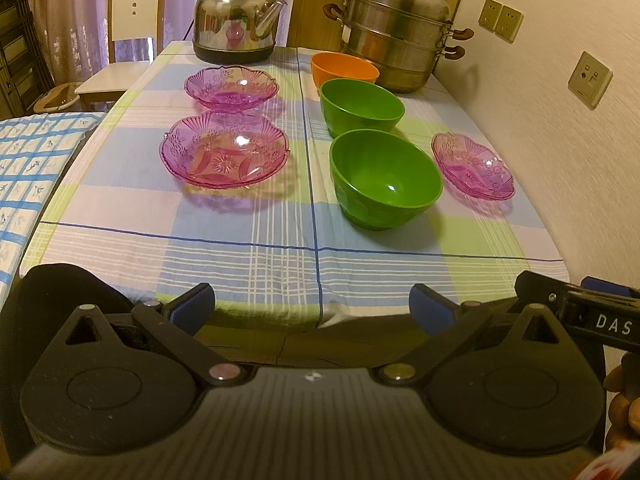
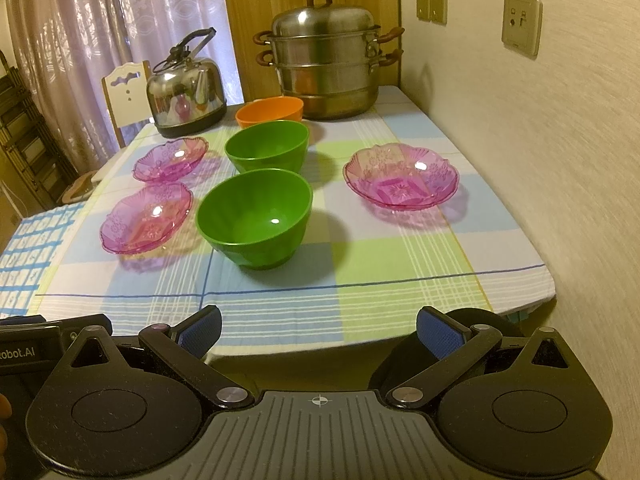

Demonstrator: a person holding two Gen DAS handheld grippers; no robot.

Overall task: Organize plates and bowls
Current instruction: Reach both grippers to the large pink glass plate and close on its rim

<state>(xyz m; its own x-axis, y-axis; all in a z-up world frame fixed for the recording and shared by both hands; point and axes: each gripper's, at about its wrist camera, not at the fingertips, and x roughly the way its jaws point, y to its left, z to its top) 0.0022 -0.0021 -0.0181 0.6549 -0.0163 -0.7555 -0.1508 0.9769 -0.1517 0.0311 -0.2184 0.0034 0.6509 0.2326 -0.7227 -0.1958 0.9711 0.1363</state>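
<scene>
My left claw (image 1: pixel 312 304) is spread wide with nothing between its blue pads, and my right claw (image 2: pixel 318 330) is spread just as wide and just as empty. Both hang just off the near edge of the table (image 1: pixel 240 264), pointing across the checked cloth toward the far edge.

Nothing is stacked yet. Three bowls run in a line from near to far down the middle: the near green bowl (image 2: pixel 254 218), the far green bowl (image 2: pixel 267 146) close behind it, and the orange bowl (image 2: pixel 269 111) last, by the steamer pot (image 2: pixel 326 60) at the far right corner. Two pink plates sit toward the left edge, the near left plate (image 1: pixel 225 149) and the far left plate (image 1: pixel 231 87) behind it, with the kettle (image 1: pixel 236 16) beyond them. The third pink plate (image 2: pixel 401 175) lies alone toward the right edge.

The relation that counts, as I judge it: the near green bowl lies ahead and slightly left of my right claw, ahead and slightly right of my left. The lone plate is plainly the right claw's, the left pair the left claw's. Plates and bowls are round, so any approach angle suits; I would bite a rim.
</scene>
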